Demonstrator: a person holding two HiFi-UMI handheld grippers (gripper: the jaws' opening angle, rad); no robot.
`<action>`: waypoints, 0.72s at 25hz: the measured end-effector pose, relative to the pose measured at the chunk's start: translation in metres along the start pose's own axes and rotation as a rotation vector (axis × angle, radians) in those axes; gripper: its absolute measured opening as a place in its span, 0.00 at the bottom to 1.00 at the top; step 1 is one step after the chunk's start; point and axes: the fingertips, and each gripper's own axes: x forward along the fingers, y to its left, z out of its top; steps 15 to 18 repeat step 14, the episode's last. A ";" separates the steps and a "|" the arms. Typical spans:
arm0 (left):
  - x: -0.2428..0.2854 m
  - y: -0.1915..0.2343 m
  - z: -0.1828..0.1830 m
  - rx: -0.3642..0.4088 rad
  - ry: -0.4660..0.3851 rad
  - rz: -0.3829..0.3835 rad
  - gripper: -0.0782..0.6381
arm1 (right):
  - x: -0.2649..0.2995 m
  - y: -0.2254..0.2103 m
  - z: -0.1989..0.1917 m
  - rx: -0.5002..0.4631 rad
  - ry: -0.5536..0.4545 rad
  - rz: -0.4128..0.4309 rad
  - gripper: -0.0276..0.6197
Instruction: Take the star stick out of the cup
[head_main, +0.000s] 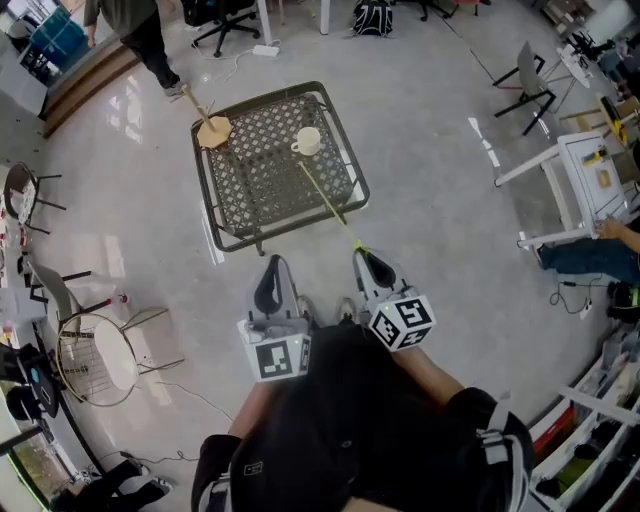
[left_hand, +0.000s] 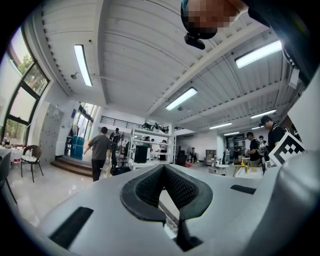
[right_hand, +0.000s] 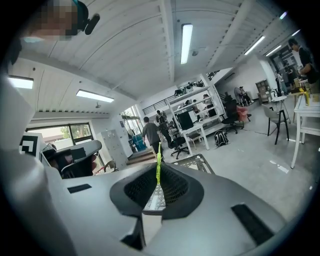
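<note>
A dark mesh table (head_main: 203, 180) stands on the pale floor ahead of the person. At its far left corner lies a star stick (head_main: 213, 131), the flat tan star on the mesh and its shaft reaching out past the far edge.

The left gripper (head_main: 272, 265) hangs short of the table's near edge, over the floor. In the left gripper view its ribbed pads meet at the tips (left_hand: 163, 168), with nothing between them.

A pale cup (head_main: 307, 140) sits toward the far right part of the table, its mouth showing from above and its handle turned left. A thin stick (head_main: 325, 195) runs from the cup's near side diagonally across the mesh and out over the near right edge. Whether its far end sits inside the cup or only touches it cannot be told.

The right gripper (head_main: 362, 255) is just off that near right edge, jaws pressed together on the stick's yellow-green end (right_hand: 158, 160), which rises from between the pad tips (right_hand: 158, 175).
</note>
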 end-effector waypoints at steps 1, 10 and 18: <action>0.000 -0.001 -0.001 -0.003 0.005 -0.003 0.13 | -0.001 0.000 0.000 0.000 0.000 0.000 0.08; -0.001 -0.003 -0.002 -0.037 0.014 0.009 0.13 | -0.004 0.001 -0.004 0.007 0.004 0.006 0.08; -0.004 0.000 -0.005 0.011 0.022 -0.004 0.13 | -0.002 0.004 -0.004 0.004 0.003 0.009 0.08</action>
